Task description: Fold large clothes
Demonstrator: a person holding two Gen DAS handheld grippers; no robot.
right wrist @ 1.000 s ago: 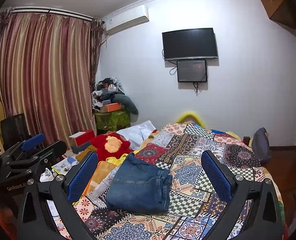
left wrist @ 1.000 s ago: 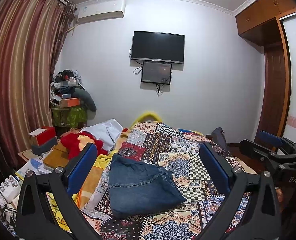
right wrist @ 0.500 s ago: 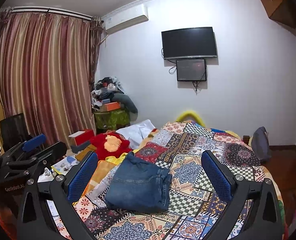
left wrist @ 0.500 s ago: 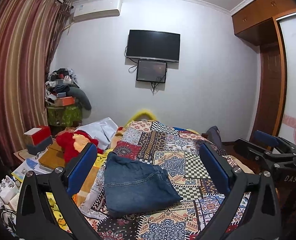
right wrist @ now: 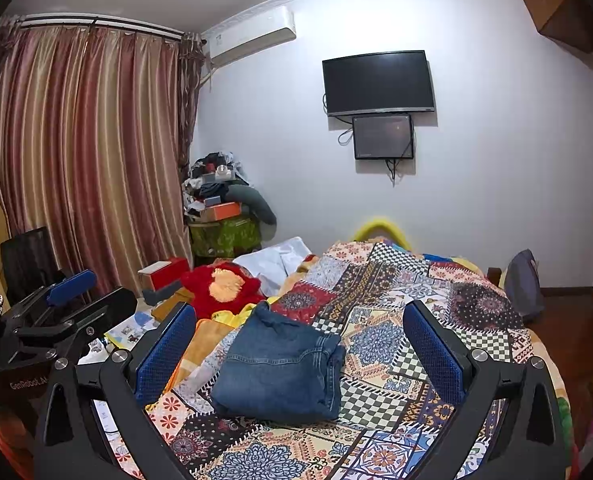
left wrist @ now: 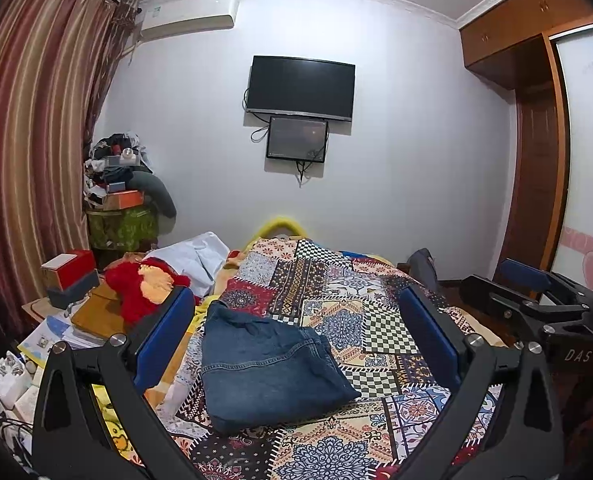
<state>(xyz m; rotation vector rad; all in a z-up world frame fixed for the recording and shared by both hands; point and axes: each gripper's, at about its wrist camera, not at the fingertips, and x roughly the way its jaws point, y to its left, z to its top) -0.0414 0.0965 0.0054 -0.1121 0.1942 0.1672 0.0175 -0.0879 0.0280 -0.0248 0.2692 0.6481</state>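
Left wrist view: the left gripper (left wrist: 296, 344) has its blue-padded fingers spread wide with nothing between them, held up above the bed. The folded jeans (left wrist: 268, 364) sit in the lower middle of the frame, lying flat on the patchwork quilt (left wrist: 376, 320), a compact denim bundle toward the quilt's left side. The other gripper pokes in at the right edge of the frame.

Right wrist view is pretty much the same deal: the right gripper (right wrist: 300, 352) is spread wide too, holding nothing, and the jeans (right wrist: 280, 368) show just below center between its fingers, well clear of both pads.

Background stuff: a red plush toy (right wrist: 220, 288) at center left next to the quilt, striped curtains (right wrist: 84, 152) filling the left side, and a wall TV (right wrist: 378, 82) at upper right of center.
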